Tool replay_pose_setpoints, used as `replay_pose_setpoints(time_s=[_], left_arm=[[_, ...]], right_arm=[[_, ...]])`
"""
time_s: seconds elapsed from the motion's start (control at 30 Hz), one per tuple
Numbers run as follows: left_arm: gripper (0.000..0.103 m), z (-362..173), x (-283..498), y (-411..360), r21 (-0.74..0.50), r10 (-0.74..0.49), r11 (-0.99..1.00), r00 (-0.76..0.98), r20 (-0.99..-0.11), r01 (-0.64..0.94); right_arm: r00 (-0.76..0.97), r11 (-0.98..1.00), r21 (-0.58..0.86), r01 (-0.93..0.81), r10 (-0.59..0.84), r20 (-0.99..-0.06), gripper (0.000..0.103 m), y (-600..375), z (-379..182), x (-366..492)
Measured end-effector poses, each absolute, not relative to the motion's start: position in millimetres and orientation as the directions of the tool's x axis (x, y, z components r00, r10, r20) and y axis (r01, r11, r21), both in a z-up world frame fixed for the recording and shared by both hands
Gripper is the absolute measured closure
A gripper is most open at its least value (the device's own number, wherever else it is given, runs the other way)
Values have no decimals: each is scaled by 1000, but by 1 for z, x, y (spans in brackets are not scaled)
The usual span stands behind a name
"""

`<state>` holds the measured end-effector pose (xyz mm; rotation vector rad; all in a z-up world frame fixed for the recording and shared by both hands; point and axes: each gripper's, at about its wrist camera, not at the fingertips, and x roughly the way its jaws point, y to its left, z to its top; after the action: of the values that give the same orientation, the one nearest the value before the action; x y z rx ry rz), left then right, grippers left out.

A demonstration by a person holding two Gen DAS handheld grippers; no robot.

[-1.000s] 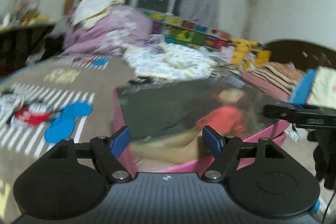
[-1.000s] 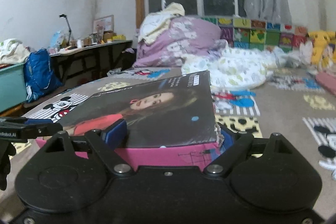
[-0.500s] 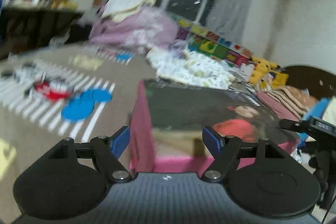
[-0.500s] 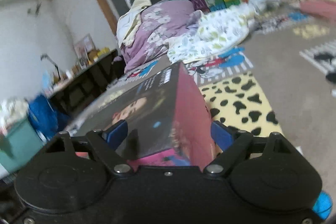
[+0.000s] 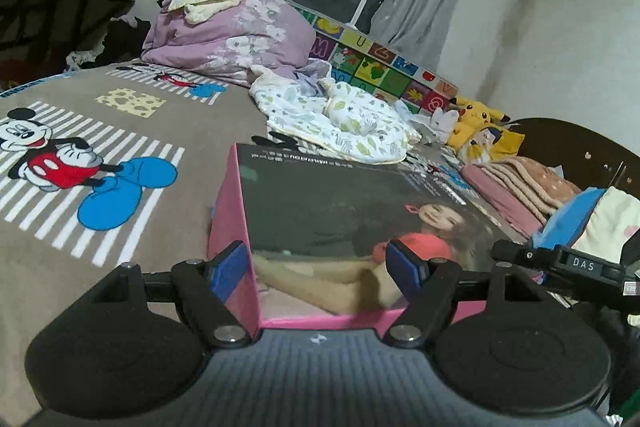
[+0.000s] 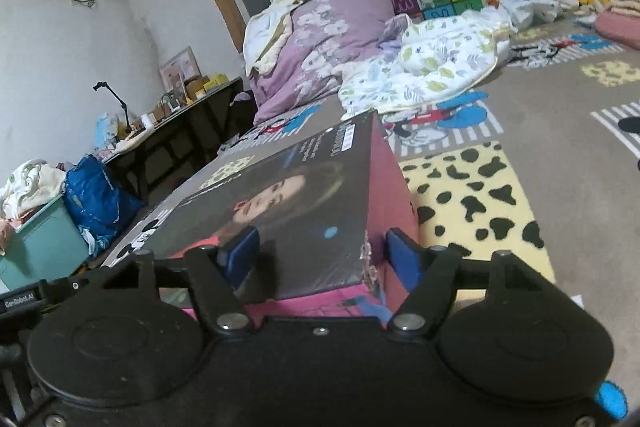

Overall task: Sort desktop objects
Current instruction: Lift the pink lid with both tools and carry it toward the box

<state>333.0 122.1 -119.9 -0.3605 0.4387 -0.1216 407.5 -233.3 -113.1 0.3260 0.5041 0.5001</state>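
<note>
A pink box (image 5: 320,211) with a dark glossy lid showing a woman's portrait lies on the bed. My left gripper (image 5: 318,269) straddles its near left corner; one blue pad (image 5: 228,269) is at the pink side, the other over the lid. My right gripper (image 6: 320,257) straddles the box's (image 6: 304,211) near right corner the same way. Both pairs of fingers stand wide apart; whether the pads press on the box is hidden. The right gripper's bar (image 5: 568,263) shows at the right of the left wrist view.
The bed cover (image 5: 120,163) has Mickey Mouse prints. A purple quilt (image 5: 236,35), a leaf-print blanket (image 5: 340,115), folded pink blankets (image 5: 520,187) and Pikachu toys (image 5: 476,107) lie beyond. A desk (image 6: 176,131), blue bag (image 6: 96,199) and teal bin (image 6: 36,247) stand left.
Both grippers swung outward to the box's two near corners. The box now shows corner-on in each view instead of face-on.
</note>
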Motion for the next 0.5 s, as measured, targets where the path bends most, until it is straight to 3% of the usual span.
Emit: replay_pose_setpoints(time_s=[0.1, 0.23, 0.3, 0.5], left_arm=[[23, -120, 338, 120, -368, -185, 930, 899, -397, 29], [23, -123, 331, 129, -405, -160, 914, 915, -371, -4], [23, -133, 329, 130, -408, -130, 912, 908, -398, -48], [24, -128, 326, 125, -406, -186, 914, 909, -373, 20]], right_arm=[[758, 832, 406, -379, 531, -379, 32, -229, -112, 406], [766, 837, 362, -411, 532, -360, 32, -219, -102, 399], [773, 840, 338, -424, 530, -349, 33, -215, -97, 396], [796, 877, 264, -402, 477, -372, 32, -213, -95, 398]])
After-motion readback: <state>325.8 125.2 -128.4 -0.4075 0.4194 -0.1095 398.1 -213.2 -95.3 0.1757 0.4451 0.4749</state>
